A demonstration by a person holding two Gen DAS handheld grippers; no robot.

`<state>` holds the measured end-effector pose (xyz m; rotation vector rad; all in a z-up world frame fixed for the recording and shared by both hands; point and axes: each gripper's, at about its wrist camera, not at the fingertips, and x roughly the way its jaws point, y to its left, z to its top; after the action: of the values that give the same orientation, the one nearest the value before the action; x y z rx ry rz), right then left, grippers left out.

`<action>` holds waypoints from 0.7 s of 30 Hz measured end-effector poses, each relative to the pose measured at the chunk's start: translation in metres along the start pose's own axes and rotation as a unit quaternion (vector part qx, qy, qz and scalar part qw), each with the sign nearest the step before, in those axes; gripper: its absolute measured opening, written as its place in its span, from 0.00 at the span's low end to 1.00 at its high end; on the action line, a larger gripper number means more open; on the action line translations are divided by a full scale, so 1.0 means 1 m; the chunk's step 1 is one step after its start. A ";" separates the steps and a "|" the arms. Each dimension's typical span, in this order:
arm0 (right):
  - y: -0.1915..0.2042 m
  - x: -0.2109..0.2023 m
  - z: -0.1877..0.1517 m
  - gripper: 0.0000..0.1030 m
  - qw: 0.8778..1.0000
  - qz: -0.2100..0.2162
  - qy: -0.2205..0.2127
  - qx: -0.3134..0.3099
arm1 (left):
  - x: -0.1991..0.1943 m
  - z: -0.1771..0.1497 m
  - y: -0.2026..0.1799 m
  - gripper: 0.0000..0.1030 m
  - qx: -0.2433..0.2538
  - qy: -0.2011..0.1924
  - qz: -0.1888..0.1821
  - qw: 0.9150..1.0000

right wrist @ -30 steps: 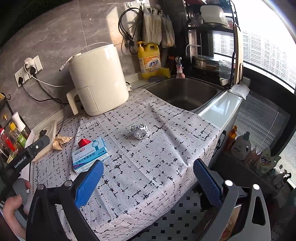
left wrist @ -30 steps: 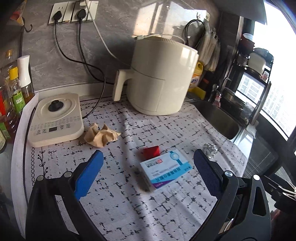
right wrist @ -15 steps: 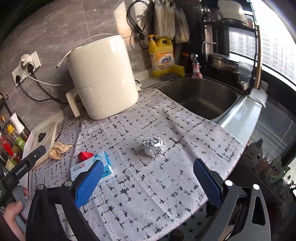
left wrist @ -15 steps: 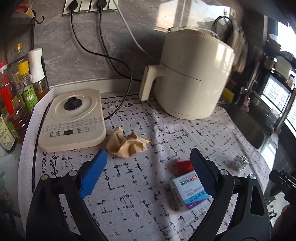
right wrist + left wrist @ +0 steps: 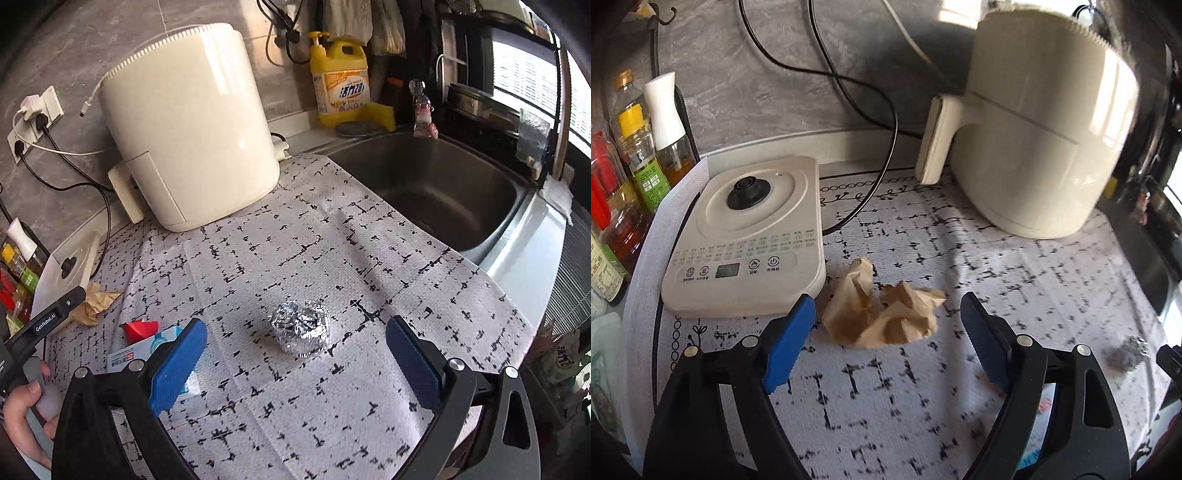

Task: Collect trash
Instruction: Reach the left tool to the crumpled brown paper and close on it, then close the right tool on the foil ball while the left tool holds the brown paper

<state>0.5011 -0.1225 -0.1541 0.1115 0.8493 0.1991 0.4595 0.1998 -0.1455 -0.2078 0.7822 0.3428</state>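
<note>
The left gripper (image 5: 886,328) is spread wide, grasping nothing; one crumpled brown paper (image 5: 882,314) lies between its fingertips. The right gripper (image 5: 295,354) is spread too, one foil ball (image 5: 302,327) between its fingers, one red scrap (image 5: 138,329) and one blue box (image 5: 147,349) beyond its left finger.

A home kitchen counter. A steel sink (image 5: 436,184) is set into the worktop, with a yellow dish-soap bottle (image 5: 341,86) behind it; a cream air fryer (image 5: 188,129) and a kettle base (image 5: 746,240) stand on a patterned mat (image 5: 332,258), beside oil and condiment bottles (image 5: 639,162) and wall sockets (image 5: 35,118).
</note>
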 end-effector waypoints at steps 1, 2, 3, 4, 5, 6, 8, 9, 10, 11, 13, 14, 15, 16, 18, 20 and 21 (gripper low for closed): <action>-0.001 0.004 0.000 0.92 1.000 0.001 0.003 0.001 | 0.005 0.000 -0.001 0.75 0.002 0.005 0.003 1.000; -0.002 0.008 0.001 0.92 1.000 0.002 0.007 0.001 | 0.012 -0.001 -0.002 0.69 0.003 0.016 0.006 1.000; -0.003 0.012 0.001 0.91 1.000 0.003 0.010 0.002 | 0.015 -0.001 -0.003 0.57 0.003 0.022 0.008 1.000; -0.003 0.014 0.001 0.91 1.000 0.004 0.011 0.002 | 0.019 -0.002 -0.003 0.49 0.003 0.029 0.012 1.000; -0.004 0.017 0.002 0.88 1.000 0.004 0.014 0.002 | 0.023 -0.004 -0.003 0.28 0.001 0.036 0.014 0.999; -0.004 0.021 0.002 0.85 1.000 0.006 0.018 0.002 | 0.026 -0.005 -0.003 0.23 0.000 0.043 0.013 0.999; -0.003 0.027 0.003 0.76 1.000 0.008 0.022 0.002 | 0.024 -0.006 -0.005 0.20 0.000 0.037 0.017 0.999; -0.003 0.031 0.002 0.63 1.000 0.012 0.027 0.004 | 0.021 -0.007 -0.005 0.20 0.000 0.035 0.014 0.999; -0.003 0.033 0.002 0.54 0.999 0.016 0.033 0.005 | 0.019 -0.008 -0.006 0.20 0.000 0.032 0.014 0.999; -0.002 0.037 0.001 0.41 0.999 0.024 0.041 0.006 | 0.016 -0.008 -0.006 0.19 0.002 0.029 0.014 0.999; -0.001 0.033 0.001 0.40 0.999 0.026 0.031 0.007 | 0.009 -0.009 -0.005 0.19 0.004 0.022 0.013 1.000; 0.000 0.030 0.001 0.39 0.999 0.030 0.027 0.007 | 0.004 -0.010 -0.004 0.19 0.004 0.018 0.011 1.000; 0.003 0.026 0.000 0.39 0.999 0.031 0.022 0.006 | 0.002 -0.009 -0.004 0.19 0.005 0.015 0.009 1.000; 0.004 0.023 -0.001 0.39 0.999 0.031 0.019 0.005 | -0.001 -0.009 -0.003 0.19 0.006 0.013 0.006 1.000; 0.007 0.015 -0.004 0.39 0.999 0.032 0.013 0.005 | -0.009 -0.010 -0.001 0.19 0.007 0.005 -0.003 1.000; 0.012 0.005 -0.008 0.39 0.999 0.032 0.008 0.004 | -0.015 -0.011 0.000 0.19 0.007 -0.001 -0.011 1.000; 0.015 -0.001 -0.010 0.39 1.000 0.031 0.005 0.003 | -0.019 -0.012 0.000 0.19 0.008 -0.005 -0.017 1.000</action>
<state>0.4911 -0.1083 -0.1579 0.1420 0.8580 0.2553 0.4387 0.1918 -0.1400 -0.2050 0.7705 0.3052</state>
